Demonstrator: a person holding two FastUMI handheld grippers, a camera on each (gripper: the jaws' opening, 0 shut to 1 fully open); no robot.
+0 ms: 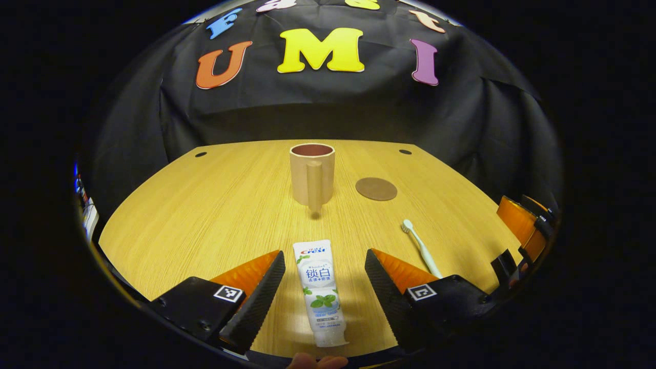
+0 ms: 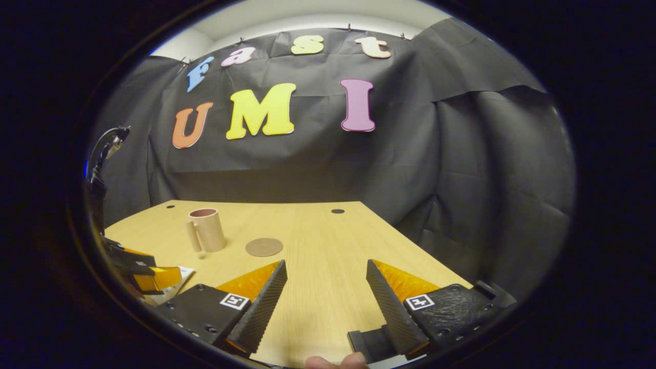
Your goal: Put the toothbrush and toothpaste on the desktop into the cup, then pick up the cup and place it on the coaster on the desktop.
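Observation:
A white toothpaste tube (image 1: 320, 292) lies flat on the wooden desktop (image 1: 179, 215), lengthwise between the fingers of my left gripper (image 1: 324, 253). The gripper is open, its jaws well clear of the tube on both sides. Beyond it stands a beige cup (image 1: 312, 177) with its handle facing me, and a round brown coaster (image 1: 376, 188) lies just right of the cup. A white toothbrush (image 1: 421, 247) rests to the right of the tube. My right gripper (image 2: 326, 262) is open above bare desktop with nothing between its fingers. The cup (image 2: 206, 229) and coaster (image 2: 264, 247) sit ahead to its left.
The other gripper (image 1: 523, 225) hovers at the desktop's right edge. In the right gripper view, the left gripper (image 2: 138, 271) is low at the left. Two small holes (image 1: 200, 154) (image 1: 405, 151) mark the desktop's far corners, and black cloth closes the back and sides.

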